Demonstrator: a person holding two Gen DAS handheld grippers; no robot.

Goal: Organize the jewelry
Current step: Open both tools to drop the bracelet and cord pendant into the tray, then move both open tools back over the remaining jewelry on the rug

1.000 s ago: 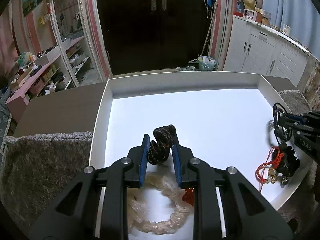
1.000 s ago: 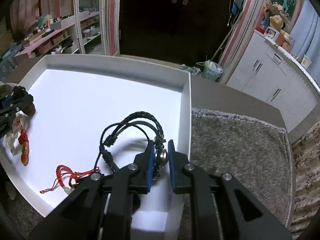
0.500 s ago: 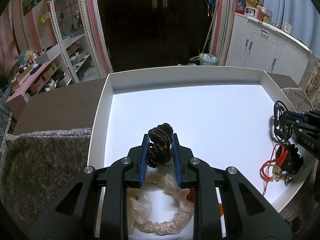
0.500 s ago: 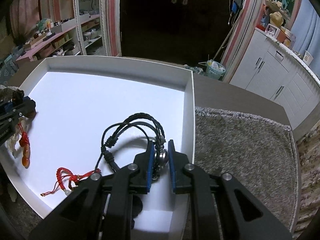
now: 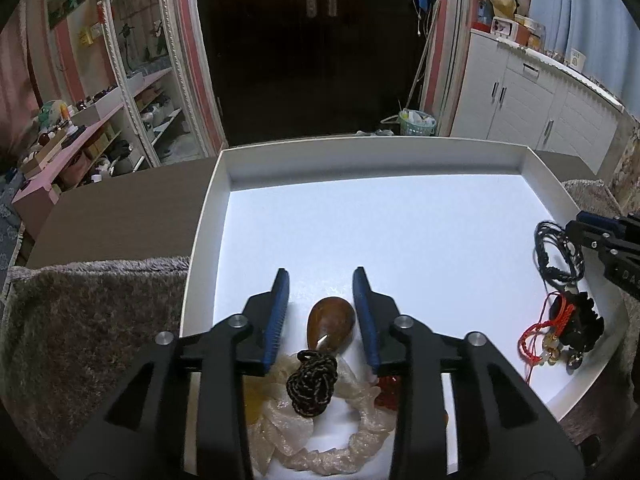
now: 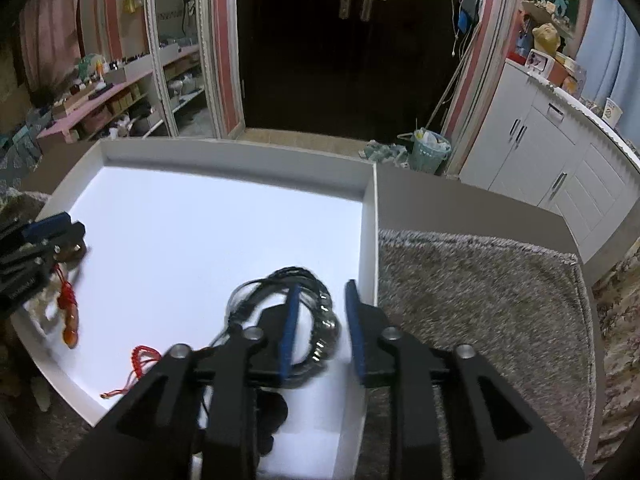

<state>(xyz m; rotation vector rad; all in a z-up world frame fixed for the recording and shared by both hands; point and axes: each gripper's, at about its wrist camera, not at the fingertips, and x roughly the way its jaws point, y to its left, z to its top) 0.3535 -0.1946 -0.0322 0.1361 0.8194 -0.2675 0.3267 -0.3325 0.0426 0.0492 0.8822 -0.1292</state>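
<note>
We are holding the left gripper [image 5: 322, 312] with its jaws parted; they have just been opening, and the brown teardrop pendant [image 5: 330, 323] with its dark braided cord [image 5: 312, 386] is lying between the blue pads without touching either. The pendant is resting on the floor of the white tray [image 5: 400, 152], near its front left corner, with the knotted cord piled on a pale translucent bracelet [image 5: 320, 432]. The pendant's long axis is running along the gripper's pointing line, broad end away from us, so any regrasp calls for closing straight across it.

We are holding the right gripper [image 6: 322, 324] with its jaws likewise parted, also just opened; the black braided bracelet [image 6: 296, 312] is lying loose between and around the left pad, close to the tray's right wall. A red cord charm [image 6: 138, 364] is lying just to its left. Each item is nearer to its own gripper.

We are reading no legible brand or label; the marking on the gripper body is too small to tell.
</note>
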